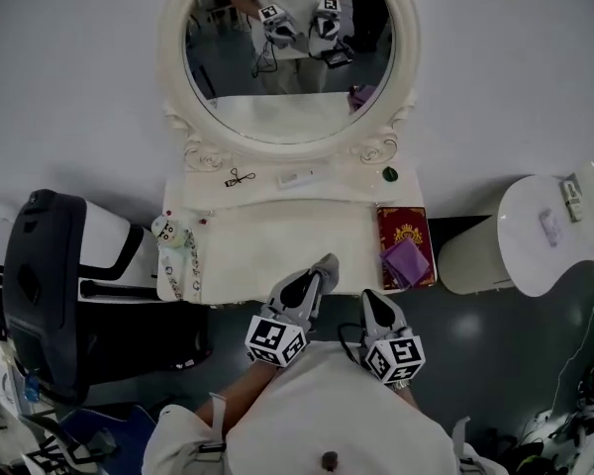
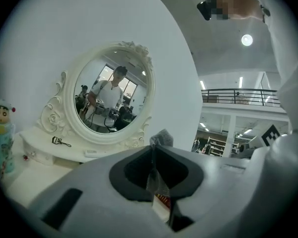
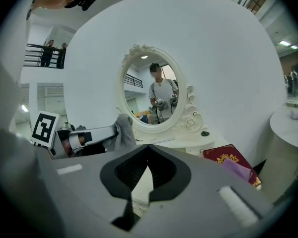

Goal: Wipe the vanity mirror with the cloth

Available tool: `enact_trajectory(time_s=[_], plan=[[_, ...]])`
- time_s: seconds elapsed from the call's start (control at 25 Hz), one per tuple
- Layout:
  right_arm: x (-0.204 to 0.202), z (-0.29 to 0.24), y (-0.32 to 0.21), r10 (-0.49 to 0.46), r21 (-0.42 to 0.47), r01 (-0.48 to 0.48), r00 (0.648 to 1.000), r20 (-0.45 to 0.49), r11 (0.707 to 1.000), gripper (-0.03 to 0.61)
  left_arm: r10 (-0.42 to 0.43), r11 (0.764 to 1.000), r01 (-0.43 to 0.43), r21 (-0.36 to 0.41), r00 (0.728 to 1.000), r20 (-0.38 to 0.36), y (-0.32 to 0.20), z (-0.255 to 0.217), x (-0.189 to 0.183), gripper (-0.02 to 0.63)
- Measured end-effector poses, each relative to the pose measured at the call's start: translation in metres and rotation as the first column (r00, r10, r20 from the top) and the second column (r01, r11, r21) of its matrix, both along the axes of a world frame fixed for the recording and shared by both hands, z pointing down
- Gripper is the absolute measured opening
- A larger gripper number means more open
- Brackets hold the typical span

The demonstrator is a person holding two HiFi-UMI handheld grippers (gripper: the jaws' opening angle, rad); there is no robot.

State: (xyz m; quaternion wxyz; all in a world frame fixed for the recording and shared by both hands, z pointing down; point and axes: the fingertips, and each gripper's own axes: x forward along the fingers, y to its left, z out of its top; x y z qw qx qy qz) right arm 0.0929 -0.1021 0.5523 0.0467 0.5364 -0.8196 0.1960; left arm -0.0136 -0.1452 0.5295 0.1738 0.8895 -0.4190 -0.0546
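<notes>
The oval vanity mirror (image 1: pixel 289 52) in its ornate white frame stands at the back of the white vanity table (image 1: pixel 277 250). It also shows in the left gripper view as the mirror (image 2: pixel 111 100) and in the right gripper view as the mirror (image 3: pixel 156 95). My left gripper (image 1: pixel 317 277) hovers over the table's front edge, shut on a grey cloth (image 1: pixel 328 263). A tuft of the cloth (image 2: pixel 162 138) pokes out past the closed jaws, and the cloth (image 3: pixel 123 133) hangs from that gripper. My right gripper (image 1: pixel 370 299) is beside it, shut and empty, with its jaws meeting at the tips (image 3: pixel 148 148).
A red box (image 1: pixel 404 232) with a purple cloth (image 1: pixel 408 261) on it lies at the table's right end. An eyelash curler (image 1: pixel 240 177), a green knob (image 1: pixel 389 174) and a cartoon-figure bottle (image 1: pixel 167 231) also rest there. A black chair (image 1: pixel 42 285) stands left, a white round stand (image 1: pixel 540 231) right.
</notes>
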Motion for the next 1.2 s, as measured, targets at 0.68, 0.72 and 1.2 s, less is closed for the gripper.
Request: enact_trajectory(time_s=[0.68,0.72,1.2], plan=[[0.013,-0.009,-0.097,0.006,0.037,-0.005,1.000,-0.015,0.999,0.008,-0.071,0.983,0.057,0.175,0.995,0.072,-0.180,-0.081,-0.013,0.025],[0.023,-0.011,-0.104,0.018,0.044,-0.017,1.000,-0.010,0.999,0.008,-0.089,0.979,0.070,0.193,0.992,0.092,-0.194,-0.095,-0.010,0.024],[0.060,-0.025,-0.169,-0.101,0.112,0.104,0.994,-0.033,0.988,0.008,-0.229,0.917,0.177,0.359,0.967,0.109,-0.326,-0.310,0.014,0.023]])
